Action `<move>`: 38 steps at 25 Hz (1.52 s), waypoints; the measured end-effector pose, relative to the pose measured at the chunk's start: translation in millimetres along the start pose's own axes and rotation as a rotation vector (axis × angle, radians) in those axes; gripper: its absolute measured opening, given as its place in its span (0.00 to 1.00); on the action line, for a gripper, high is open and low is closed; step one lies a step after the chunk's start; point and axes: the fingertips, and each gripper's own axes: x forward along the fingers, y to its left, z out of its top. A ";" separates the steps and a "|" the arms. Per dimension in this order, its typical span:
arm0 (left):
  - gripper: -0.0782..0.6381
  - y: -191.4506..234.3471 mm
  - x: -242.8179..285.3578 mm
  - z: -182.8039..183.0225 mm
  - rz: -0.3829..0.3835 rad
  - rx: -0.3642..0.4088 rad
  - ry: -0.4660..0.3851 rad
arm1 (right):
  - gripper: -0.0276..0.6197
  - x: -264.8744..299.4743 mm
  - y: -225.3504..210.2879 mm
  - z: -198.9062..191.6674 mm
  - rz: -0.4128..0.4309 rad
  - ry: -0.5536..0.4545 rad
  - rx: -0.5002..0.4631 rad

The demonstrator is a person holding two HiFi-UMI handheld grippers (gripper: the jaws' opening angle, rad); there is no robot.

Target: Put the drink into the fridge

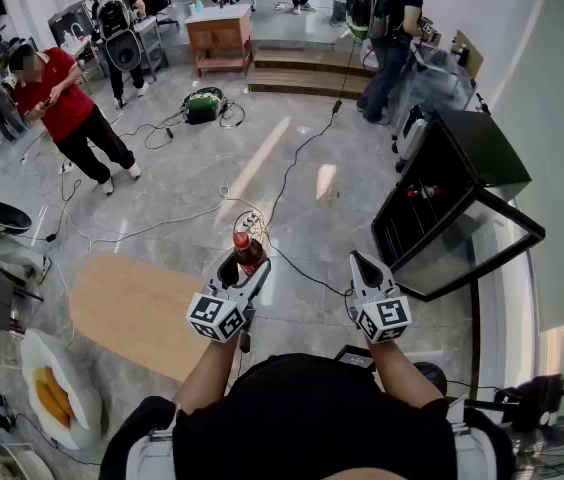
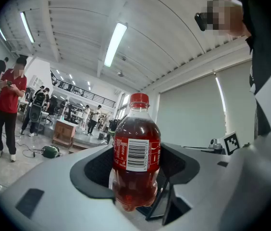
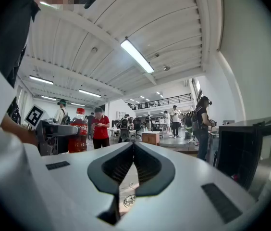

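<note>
Head view: my left tongs (image 1: 245, 260) clamp the drink (image 1: 247, 246) upright for a level carry. The fridge (image 1: 452, 183) stands ahead-right of the right tongs (image 1: 364, 265), door apparently open.
Left gripper view: jaws wide, pressed on the drink's belly.
Right gripper view: jaws together, empty, probably spare for the door.

The floor (image 1: 262, 148) is polished grey stone, with black and white cables (image 1: 302, 153) trailing across it. A light wooden tabletop (image 1: 132, 308) stands at lower left. A wooden cabinet (image 1: 219, 36) sits on a raised platform (image 1: 292, 28) fronted by low steps (image 1: 297, 73). A plain white wall (image 1: 562, 88) bounds the right side. The ceiling (image 2: 78, 23) is white ribbed panelling carrying fluorescent tube lights (image 2: 115, 43). A railed mezzanine (image 3: 166, 100) spans the far end.
</note>
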 end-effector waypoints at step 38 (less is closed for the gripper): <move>0.54 -50.7 26.0 15.6 -0.032 0.027 -0.035 | 0.08 -32.0 -55.9 1.5 -0.007 -0.034 -0.045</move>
